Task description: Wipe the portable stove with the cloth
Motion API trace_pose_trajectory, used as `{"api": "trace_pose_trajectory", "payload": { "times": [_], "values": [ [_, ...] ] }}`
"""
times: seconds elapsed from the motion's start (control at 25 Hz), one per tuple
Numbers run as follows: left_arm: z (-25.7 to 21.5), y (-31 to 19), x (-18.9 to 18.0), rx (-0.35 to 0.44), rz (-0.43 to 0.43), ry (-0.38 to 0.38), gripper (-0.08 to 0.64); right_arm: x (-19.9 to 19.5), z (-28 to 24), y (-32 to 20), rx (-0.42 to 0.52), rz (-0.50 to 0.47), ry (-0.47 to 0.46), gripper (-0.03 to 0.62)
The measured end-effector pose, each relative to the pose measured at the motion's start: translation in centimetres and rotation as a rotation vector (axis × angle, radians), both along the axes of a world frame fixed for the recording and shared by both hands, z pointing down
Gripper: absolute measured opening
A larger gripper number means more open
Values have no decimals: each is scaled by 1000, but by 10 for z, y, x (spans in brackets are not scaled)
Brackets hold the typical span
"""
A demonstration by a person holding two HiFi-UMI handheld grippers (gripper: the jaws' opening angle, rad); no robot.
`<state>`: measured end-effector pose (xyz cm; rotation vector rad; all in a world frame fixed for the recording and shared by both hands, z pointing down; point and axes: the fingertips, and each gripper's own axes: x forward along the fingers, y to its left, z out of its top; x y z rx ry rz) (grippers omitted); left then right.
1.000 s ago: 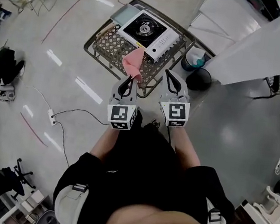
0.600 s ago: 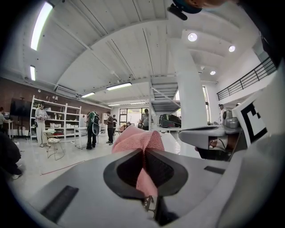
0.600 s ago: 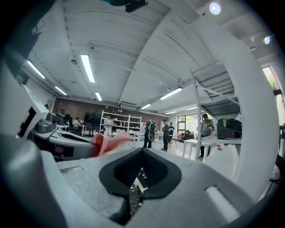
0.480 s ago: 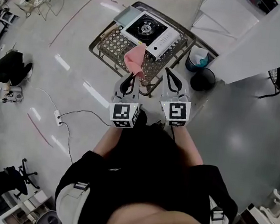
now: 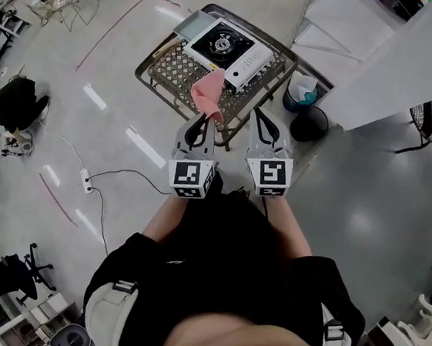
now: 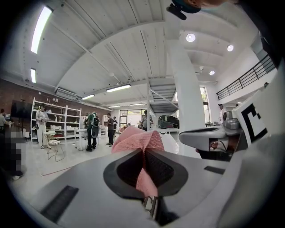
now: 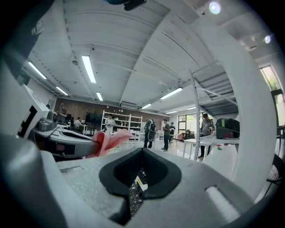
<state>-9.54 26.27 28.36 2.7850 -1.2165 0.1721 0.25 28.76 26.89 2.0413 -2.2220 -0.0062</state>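
On the far edge of the lattice-topped table, toward its far right corner as the head view shows it, sits the single portable stove, white-bodied with a dark burner plate. Nothing touches it.

There are two tongs, one in each hand, side by side and apart over the floor on the near side of the table. The left gripper is clenched on the one pink cloth. Its own view shows the jaws pressed together with a strip of the cloth pinched between them, the rest bunching out past the tips. In the head view the cloth shows over the table's near edge, short of the stove.

The right gripper is closed tight and holds nothing; its view shows the jaws meeting with no cloth between them.

Two bins stand just off the table's right edge, one pale blue and one black.
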Motion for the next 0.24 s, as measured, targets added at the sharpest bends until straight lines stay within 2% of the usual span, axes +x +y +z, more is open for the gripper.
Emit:
{"api": "trace_pose_trajectory", "payload": {
  "times": [0.24],
  "values": [
    [1, 6, 4, -2, -4, 0, 15, 5, -1, 4, 2, -6, 1, 3]
  ]
}}
